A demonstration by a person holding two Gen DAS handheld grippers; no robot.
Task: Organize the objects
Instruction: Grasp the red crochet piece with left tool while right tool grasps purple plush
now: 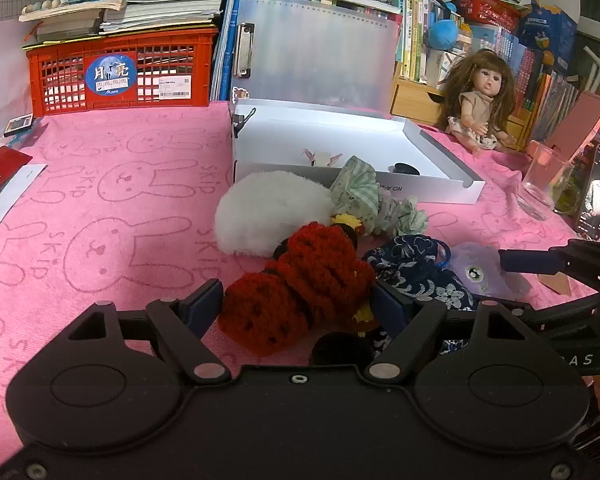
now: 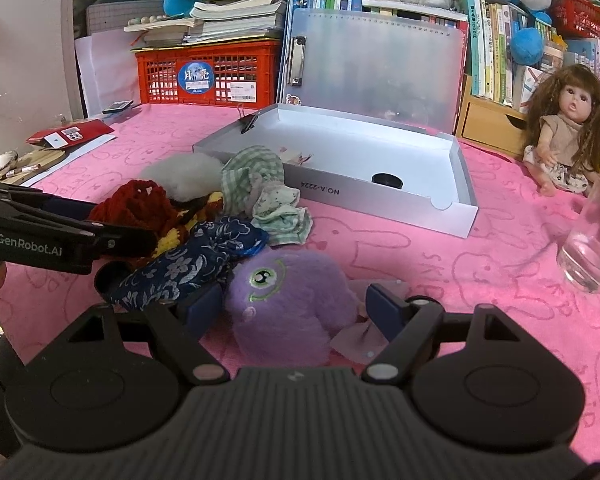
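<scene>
A pile of soft things lies on the pink cloth before a white open box (image 1: 428, 148) (image 2: 456, 216). My left gripper (image 1: 300, 304) straddles the red crocheted toy (image 1: 308, 280) (image 2: 140, 204), fingers on both sides, jaws wide. My right gripper (image 2: 296, 304) straddles the purple plush (image 2: 288, 304) (image 1: 476, 268) the same way. Beside them lie a blue floral pouch (image 1: 416, 268) (image 2: 188, 260), a white fluffy plush (image 1: 272, 212) (image 2: 188, 176) and green checked cloth (image 1: 360, 188) (image 2: 256, 176). A black round object (image 2: 386, 180) sits in the box.
A doll (image 1: 480, 96) (image 2: 564, 132) sits at the back right. A glass (image 1: 544, 188) (image 2: 592, 248) and a phone (image 1: 598, 196) stand at the right. A red crate (image 1: 120, 72) with books, a clear clipboard (image 1: 320, 48) and bookshelves line the back.
</scene>
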